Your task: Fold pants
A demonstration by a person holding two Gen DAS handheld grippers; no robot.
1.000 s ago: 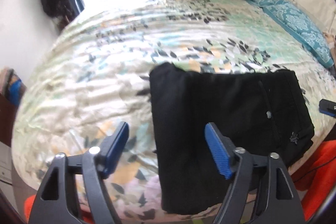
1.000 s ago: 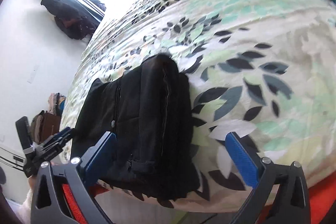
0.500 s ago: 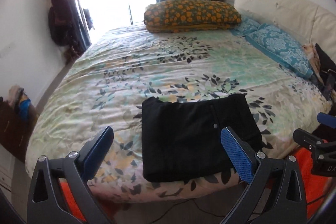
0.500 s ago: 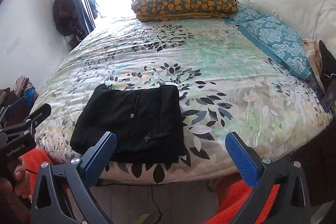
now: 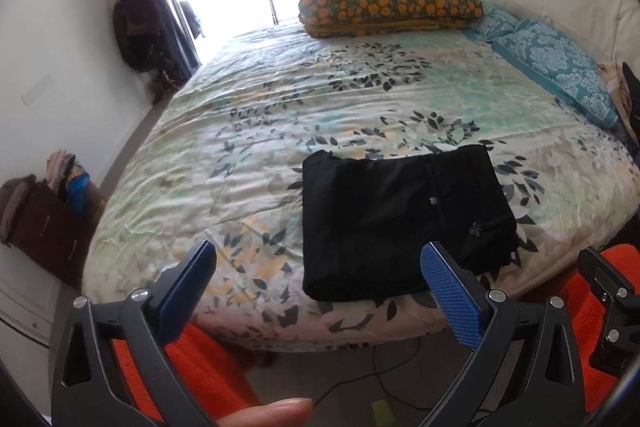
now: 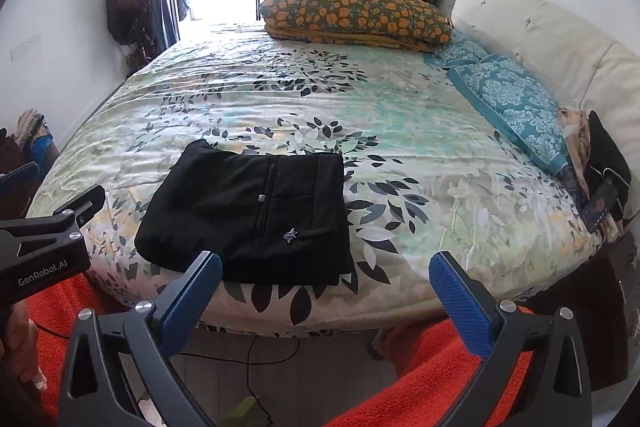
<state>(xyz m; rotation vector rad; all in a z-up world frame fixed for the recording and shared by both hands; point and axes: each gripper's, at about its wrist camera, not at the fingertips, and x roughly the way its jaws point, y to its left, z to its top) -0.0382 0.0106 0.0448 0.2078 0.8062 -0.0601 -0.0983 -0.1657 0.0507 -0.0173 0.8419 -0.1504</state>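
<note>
Left wrist view: the folded black pants [image 5: 400, 219] lie flat near the front edge of the floral bed [image 5: 280, 115], with left gripper [image 5: 316, 267] and right gripper [image 6: 324, 271] both released, spread wide and empty.

I see the black pants [image 5: 400, 223] folded into a flat rectangle near the bed's [image 5: 320, 99] front edge.

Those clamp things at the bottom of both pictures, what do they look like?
Each hand-held gripper, left and right, has two black skeletal arms with triangular cut-outs and silver round-headed bolts, ending in flat blue ribbed fingers. In the right wrist view the left one's black body carries white "GenRobot.AI" lettering.
</note>
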